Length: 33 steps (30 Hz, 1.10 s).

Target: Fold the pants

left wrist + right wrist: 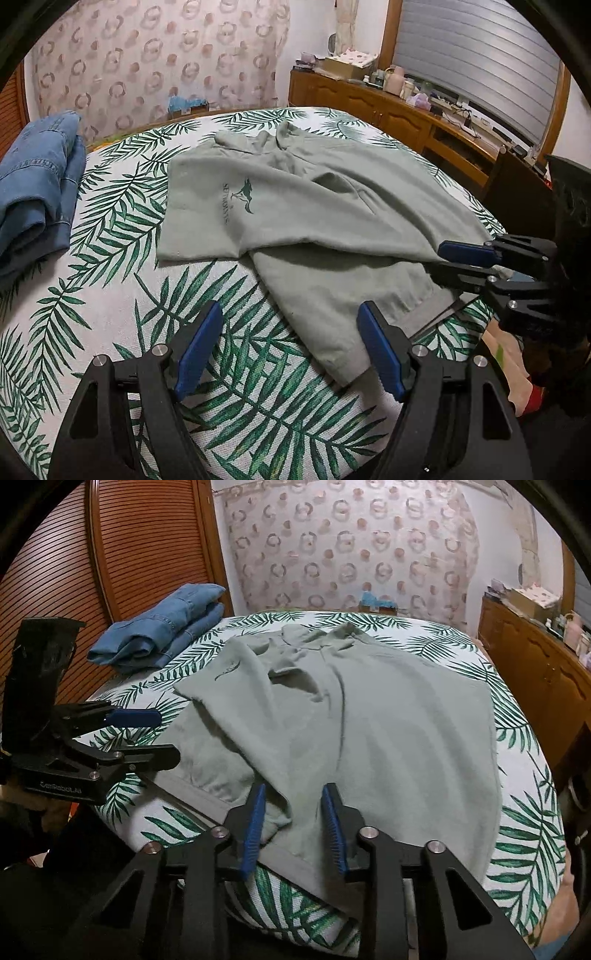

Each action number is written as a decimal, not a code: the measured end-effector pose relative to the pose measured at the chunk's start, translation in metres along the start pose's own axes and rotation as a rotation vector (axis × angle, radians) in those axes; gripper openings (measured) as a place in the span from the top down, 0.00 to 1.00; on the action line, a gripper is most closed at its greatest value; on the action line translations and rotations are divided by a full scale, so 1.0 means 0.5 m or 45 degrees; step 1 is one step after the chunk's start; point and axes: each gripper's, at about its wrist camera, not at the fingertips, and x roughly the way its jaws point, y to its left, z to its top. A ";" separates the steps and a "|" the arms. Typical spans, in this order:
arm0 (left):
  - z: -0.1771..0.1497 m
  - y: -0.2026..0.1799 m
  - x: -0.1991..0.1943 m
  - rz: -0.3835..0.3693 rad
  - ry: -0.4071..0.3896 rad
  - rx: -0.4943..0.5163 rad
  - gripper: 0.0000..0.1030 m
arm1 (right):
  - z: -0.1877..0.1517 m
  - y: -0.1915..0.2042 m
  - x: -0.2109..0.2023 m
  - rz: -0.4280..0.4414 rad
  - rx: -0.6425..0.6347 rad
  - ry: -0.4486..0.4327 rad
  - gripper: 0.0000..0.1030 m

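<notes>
A pair of sage-green fleece pants [317, 206] with a dark printed logo lies spread across a bed covered in a white, green palm-leaf sheet [110, 332], the long axis running from the near edge toward the far edge, the waist end toward the far edge. The left gripper [291, 350] hovers released, its blue pads wide apart over the near edge, one pant leg's hem just beside its right pad. The right gripper [295, 827] stands partly closed astride a raised fold of the fabric at the near edge; whether the pads press it I cannot tell. Folded blue denim jeans [166, 627] sit at the far left corner.
</notes>
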 end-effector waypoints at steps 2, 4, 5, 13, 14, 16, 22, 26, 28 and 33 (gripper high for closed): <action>-0.002 -0.002 -0.001 0.005 -0.007 0.000 0.26 | 0.000 -0.001 0.001 -0.003 -0.008 -0.005 0.73; -0.002 -0.002 -0.001 0.008 -0.010 -0.003 0.26 | 0.001 -0.001 0.004 -0.004 -0.013 -0.005 0.77; -0.002 -0.001 -0.001 0.008 -0.010 -0.005 0.26 | 0.001 0.001 0.003 -0.001 -0.018 -0.005 0.82; -0.002 -0.002 -0.003 0.010 -0.022 -0.001 0.26 | 0.004 0.018 0.004 0.022 -0.065 0.003 0.85; -0.002 -0.002 -0.003 0.010 -0.022 -0.003 0.25 | 0.004 0.020 0.005 0.021 -0.075 0.006 0.86; -0.002 -0.002 -0.003 0.009 -0.017 -0.006 0.26 | 0.005 0.022 0.004 0.027 -0.082 0.005 0.93; 0.003 0.002 -0.028 -0.013 -0.067 -0.054 0.26 | 0.009 0.018 -0.015 0.043 -0.080 -0.033 0.98; 0.008 -0.009 -0.043 -0.005 -0.092 -0.038 0.26 | 0.012 0.009 -0.041 0.033 -0.069 -0.079 0.98; 0.014 -0.012 -0.049 -0.012 -0.104 -0.035 0.26 | 0.014 0.006 -0.061 0.021 -0.065 -0.113 0.98; 0.026 -0.027 -0.056 -0.025 -0.108 -0.011 0.26 | 0.015 -0.007 -0.105 -0.006 -0.063 -0.164 0.98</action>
